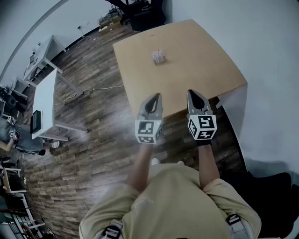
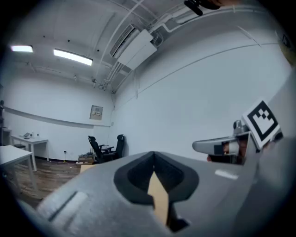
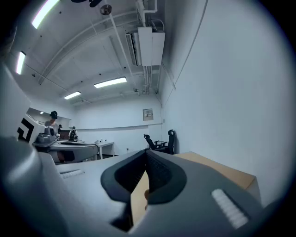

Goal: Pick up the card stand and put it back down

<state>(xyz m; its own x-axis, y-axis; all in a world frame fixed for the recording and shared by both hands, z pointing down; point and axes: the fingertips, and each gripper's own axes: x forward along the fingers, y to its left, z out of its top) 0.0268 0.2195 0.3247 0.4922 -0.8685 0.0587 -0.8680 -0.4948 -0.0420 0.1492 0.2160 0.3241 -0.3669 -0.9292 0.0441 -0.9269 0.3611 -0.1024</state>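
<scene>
The card stand [image 1: 159, 57], a small clear upright holder, sits on the far part of the light wooden table [image 1: 196, 70]. Both grippers hover level at the table's near edge, well short of the stand. My left gripper [image 1: 157, 96] is shut, its jaws meeting at the tip with nothing between them, as the left gripper view [image 2: 153, 156] also shows. To its right, my right gripper [image 1: 191, 93] is likewise shut and holds nothing [image 3: 147, 153]. The stand itself does not show in either gripper view.
A white desk [image 1: 44, 100] stands on the wood floor at the left, with a cable [image 1: 93, 89] lying beside it. Black office chairs [image 1: 142, 14] are beyond the table's far edge. A white wall runs along the right, and a black chair [image 1: 271, 182] is near right.
</scene>
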